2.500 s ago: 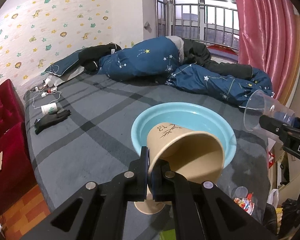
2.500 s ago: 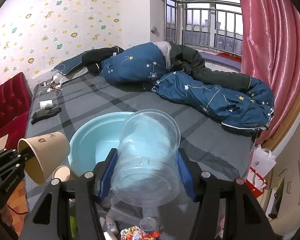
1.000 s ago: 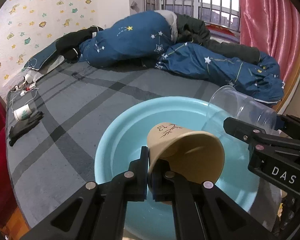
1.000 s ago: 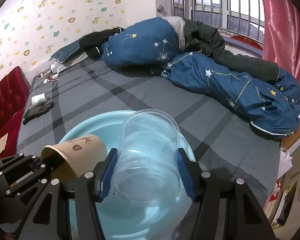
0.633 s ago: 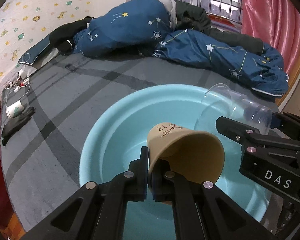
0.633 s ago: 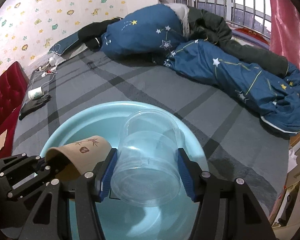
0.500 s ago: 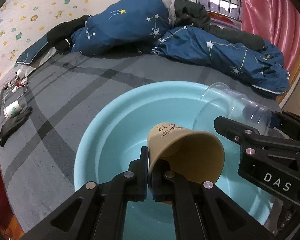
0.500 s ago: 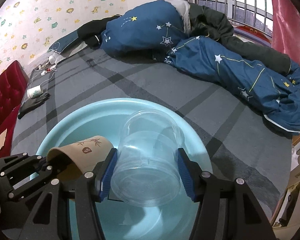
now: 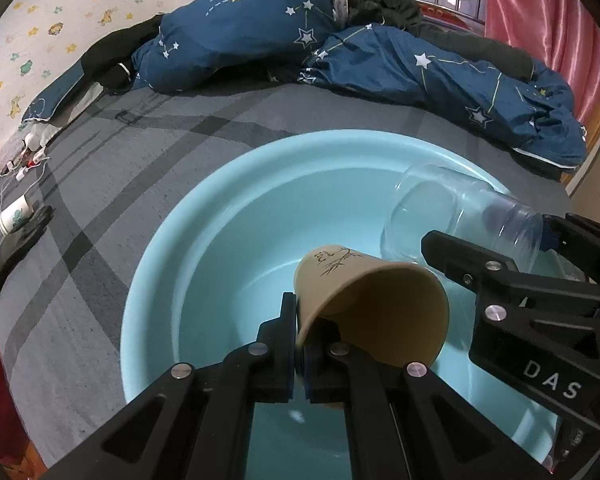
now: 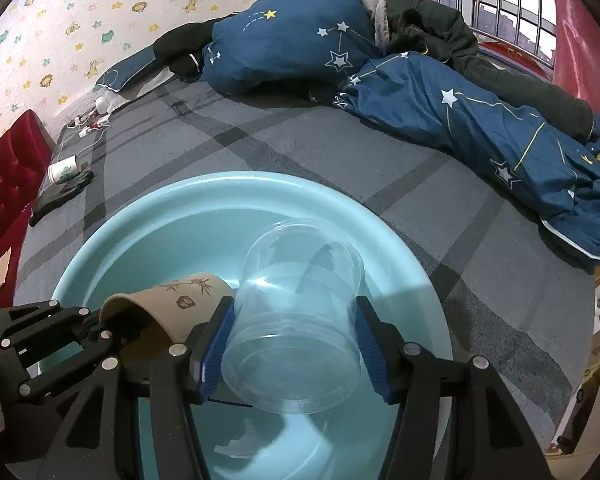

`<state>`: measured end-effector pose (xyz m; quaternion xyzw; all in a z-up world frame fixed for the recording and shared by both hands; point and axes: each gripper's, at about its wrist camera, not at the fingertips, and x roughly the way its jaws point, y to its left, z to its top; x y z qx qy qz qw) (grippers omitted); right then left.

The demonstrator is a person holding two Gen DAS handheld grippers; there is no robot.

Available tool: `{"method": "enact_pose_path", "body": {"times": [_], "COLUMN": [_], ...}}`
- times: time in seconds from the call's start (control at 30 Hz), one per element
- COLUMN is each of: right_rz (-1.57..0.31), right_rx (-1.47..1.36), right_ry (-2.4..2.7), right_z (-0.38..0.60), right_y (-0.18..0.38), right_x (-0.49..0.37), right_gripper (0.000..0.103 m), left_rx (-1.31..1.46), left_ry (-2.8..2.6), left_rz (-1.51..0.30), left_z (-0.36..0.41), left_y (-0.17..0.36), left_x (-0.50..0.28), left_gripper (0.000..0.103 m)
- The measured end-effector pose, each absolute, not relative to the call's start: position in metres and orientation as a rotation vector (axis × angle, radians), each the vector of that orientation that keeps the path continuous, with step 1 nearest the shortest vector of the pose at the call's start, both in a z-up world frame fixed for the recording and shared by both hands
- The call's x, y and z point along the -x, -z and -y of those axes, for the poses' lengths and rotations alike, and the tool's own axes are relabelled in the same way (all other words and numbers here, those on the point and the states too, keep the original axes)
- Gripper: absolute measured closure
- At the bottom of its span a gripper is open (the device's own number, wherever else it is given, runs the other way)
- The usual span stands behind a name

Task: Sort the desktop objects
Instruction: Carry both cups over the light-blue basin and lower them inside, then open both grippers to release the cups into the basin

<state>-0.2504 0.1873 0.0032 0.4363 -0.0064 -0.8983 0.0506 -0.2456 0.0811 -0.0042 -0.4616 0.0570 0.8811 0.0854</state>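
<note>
A light blue basin [image 9: 204,216] [image 10: 148,216] sits on the grey bed. My left gripper [image 9: 298,320] is shut on the rim of a tan paper cup [image 9: 364,300], tilted over the basin's inside; the cup also shows in the right wrist view [image 10: 180,304]. My right gripper [image 10: 292,336] is shut on a clear plastic cup [image 10: 296,312], held on its side above the basin; the cup shows in the left wrist view [image 9: 460,220] at the right. The two cups are side by side, close together.
A blue star-print duvet [image 9: 340,48] [image 10: 420,80] and dark clothes lie across the far bed. A small white paper cup [image 9: 14,214] [image 10: 62,170], a black glove [image 9: 20,240] and white cables [image 10: 92,124] lie at the left. A red headboard [image 10: 8,168] stands far left.
Both grippers have moved forward and down with their cups, from before the basin to over its inside. The cups are now closer together and lower in the basin.
</note>
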Motion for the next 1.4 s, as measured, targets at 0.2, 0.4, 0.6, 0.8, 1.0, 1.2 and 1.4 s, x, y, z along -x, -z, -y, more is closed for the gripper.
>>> {"method": "enact_pose_path", "body": {"times": [0.2,0.4,0.6,0.8,1.0,1.2,1.4], "right_rz": [0.024,-0.004,-0.027,-0.051,-0.042,-0.034,0.010], "right_rx": [-1.334,-1.315,-1.272,-1.264,-1.240,-1.203,-1.162], "right_ry": [2.725,2.745,2.788,2.802,2.818,2.851,2.885], "right_z": [-0.188,-0.184,-0.182,-0.180,-0.181,-0.183,-0.190], "right_y": [-0.004,-0.010,-0.020,-0.030,-0.049,-0.073,-0.096], "right_x": [0.252,0.250,0.242,0.235,0.220,0.196,0.171], "right_gripper": [0.040,0.031,0.000,0.000,0.000,0.000,0.000], "left_rx": [1.371,1.360,1.315,1.289,1.268,1.243,1.208], "left_ry": [-2.627,-2.612,-2.616,-2.639,-2.660,-2.678,-2.699], "left_rz": [-0.170,-0.143,-0.135,-0.133,-0.140,-0.142,-0.131], "left_z": [-0.082,-0.083,-0.084,-0.084,-0.079,-0.068,-0.061], "left_y": [0.004,0.000,-0.011,-0.023,-0.041,-0.059,-0.077], "left_x": [0.246,0.244,0.238,0.230,0.216,0.193,0.169], "left_gripper": [0.100,0.035,0.000,0.000,0.000,0.000,0.000]}}
